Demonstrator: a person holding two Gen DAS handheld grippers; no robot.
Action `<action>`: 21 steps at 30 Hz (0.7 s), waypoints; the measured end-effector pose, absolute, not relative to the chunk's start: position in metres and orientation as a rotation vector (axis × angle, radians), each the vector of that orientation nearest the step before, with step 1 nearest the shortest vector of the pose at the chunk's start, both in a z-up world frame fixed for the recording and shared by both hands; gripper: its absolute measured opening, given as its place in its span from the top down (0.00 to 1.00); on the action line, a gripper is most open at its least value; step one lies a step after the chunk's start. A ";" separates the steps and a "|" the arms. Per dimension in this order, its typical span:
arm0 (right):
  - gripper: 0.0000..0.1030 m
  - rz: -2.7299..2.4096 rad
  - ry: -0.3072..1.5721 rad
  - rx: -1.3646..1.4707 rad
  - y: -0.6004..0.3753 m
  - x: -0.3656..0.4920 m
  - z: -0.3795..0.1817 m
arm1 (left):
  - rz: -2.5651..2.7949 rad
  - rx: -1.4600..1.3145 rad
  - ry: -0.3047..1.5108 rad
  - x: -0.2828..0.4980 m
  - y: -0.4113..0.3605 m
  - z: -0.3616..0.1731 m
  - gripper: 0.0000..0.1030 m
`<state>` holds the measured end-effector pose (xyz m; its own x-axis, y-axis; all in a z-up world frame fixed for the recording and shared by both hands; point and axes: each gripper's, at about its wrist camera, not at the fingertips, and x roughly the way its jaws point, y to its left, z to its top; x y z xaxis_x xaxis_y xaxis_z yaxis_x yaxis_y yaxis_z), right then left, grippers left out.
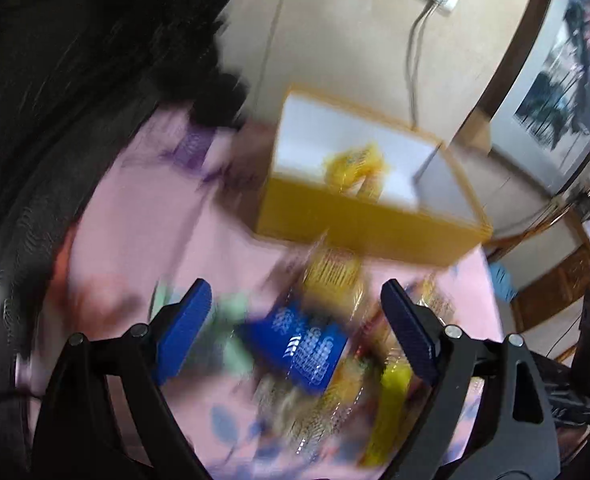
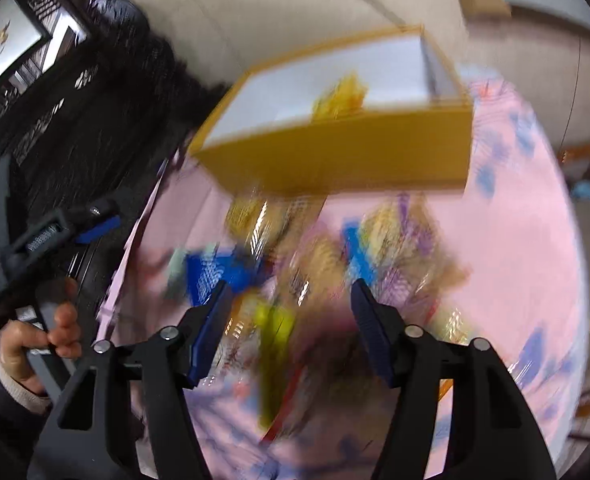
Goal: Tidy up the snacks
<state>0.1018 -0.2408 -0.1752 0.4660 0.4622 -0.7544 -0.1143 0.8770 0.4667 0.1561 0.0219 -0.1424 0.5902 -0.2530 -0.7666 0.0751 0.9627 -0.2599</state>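
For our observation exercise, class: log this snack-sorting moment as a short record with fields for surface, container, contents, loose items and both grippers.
surface: pink floral tablecloth
container: open yellow cardboard box with white inside, standing on the cloth
contents: one yellow snack packet; anything else hidden
loose items: heap of wrapped snacks, including a blue packet, in front of the box; blurred
left gripper: open, empty
right gripper: open, empty

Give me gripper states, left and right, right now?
Left gripper: open, holding nothing, above the snack pile.
Right gripper: open, holding nothing, over the same pile.
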 end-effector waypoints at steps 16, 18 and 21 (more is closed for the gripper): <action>0.47 0.364 1.160 0.334 -0.196 0.092 -0.210 | -0.197 -0.224 1.039 0.074 0.043 -0.176 0.14; 0.45 0.353 1.176 0.324 -0.193 0.093 -0.213 | -0.191 -0.234 1.034 0.072 0.045 -0.174 0.14; 0.40 0.340 1.214 0.308 -0.188 0.097 -0.221 | -0.173 -0.250 1.026 0.069 0.050 -0.172 0.12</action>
